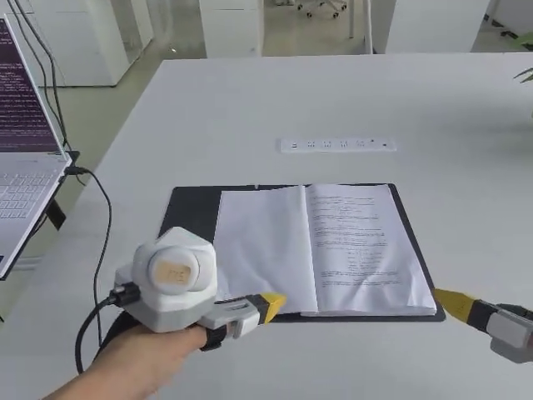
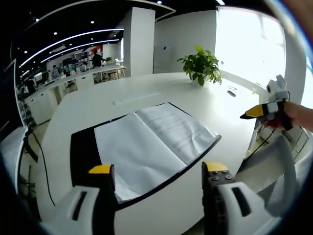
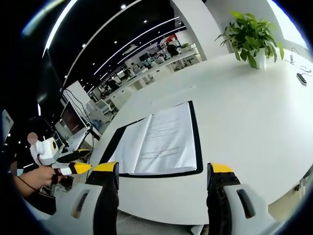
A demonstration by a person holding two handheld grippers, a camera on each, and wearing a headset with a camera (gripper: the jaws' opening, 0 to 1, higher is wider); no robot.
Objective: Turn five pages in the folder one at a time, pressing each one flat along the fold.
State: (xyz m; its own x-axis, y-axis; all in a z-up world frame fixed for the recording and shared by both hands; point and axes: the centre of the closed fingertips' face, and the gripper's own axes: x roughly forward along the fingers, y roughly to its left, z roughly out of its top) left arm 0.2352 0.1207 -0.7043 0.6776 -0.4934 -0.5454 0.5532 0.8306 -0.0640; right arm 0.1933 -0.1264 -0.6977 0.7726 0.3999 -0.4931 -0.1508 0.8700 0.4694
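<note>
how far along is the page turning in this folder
Done: the folder lies open with a blank-backed sheet on its left side, so at least one page looks turned; the count cannot be told. In hand: nothing. The left gripper and right gripper are open, off the paper near the folder's front corners. Left: the printed page lies unlifted, so further turns and presses remain.

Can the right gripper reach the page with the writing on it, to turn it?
Probably yes. The right gripper is open just off the folder's near right corner, beside the printed page, and nothing but bare table lies between them.
</note>
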